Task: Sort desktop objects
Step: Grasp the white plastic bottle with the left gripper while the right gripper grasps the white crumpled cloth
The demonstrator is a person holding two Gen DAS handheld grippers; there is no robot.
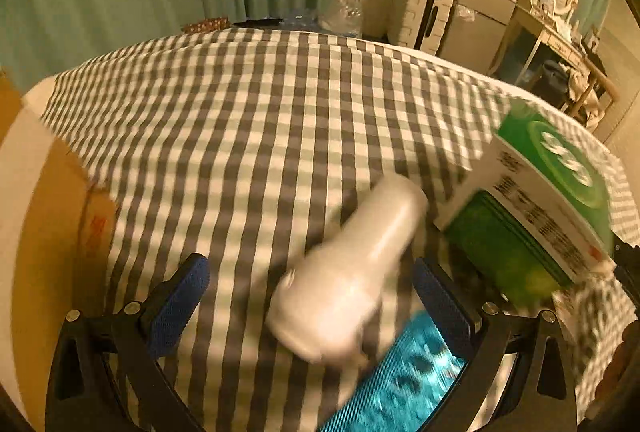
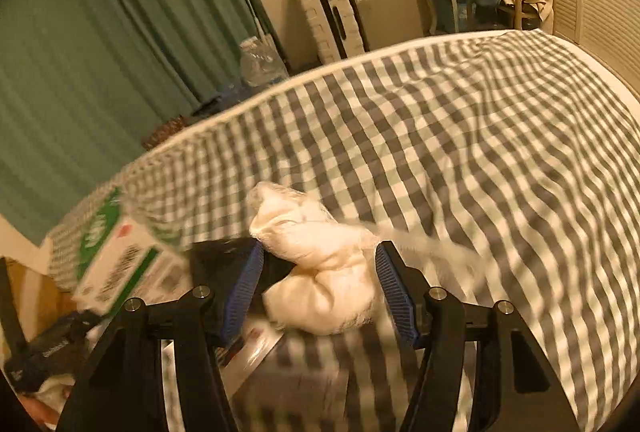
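Note:
In the left wrist view a white plastic bottle (image 1: 352, 272) lies tilted between the blue pads of my left gripper (image 1: 312, 284); the jaws stand wide and do not touch it. A green and white box (image 1: 536, 204) lies to its right, a turquoise packet (image 1: 408, 384) under it. In the right wrist view my right gripper (image 2: 320, 272) has its jaws around a white crumpled cloth bundle (image 2: 320, 264), with both pads against its sides. The green and white box (image 2: 116, 256) shows at the left, blurred.
A grey and white checked cloth (image 1: 260, 132) covers the surface. A cardboard box (image 1: 44, 232) stands at the left. A black device (image 2: 44, 352) lies at the lower left. A suitcase (image 1: 420, 8), fridge and clear bottle stand beyond the far edge.

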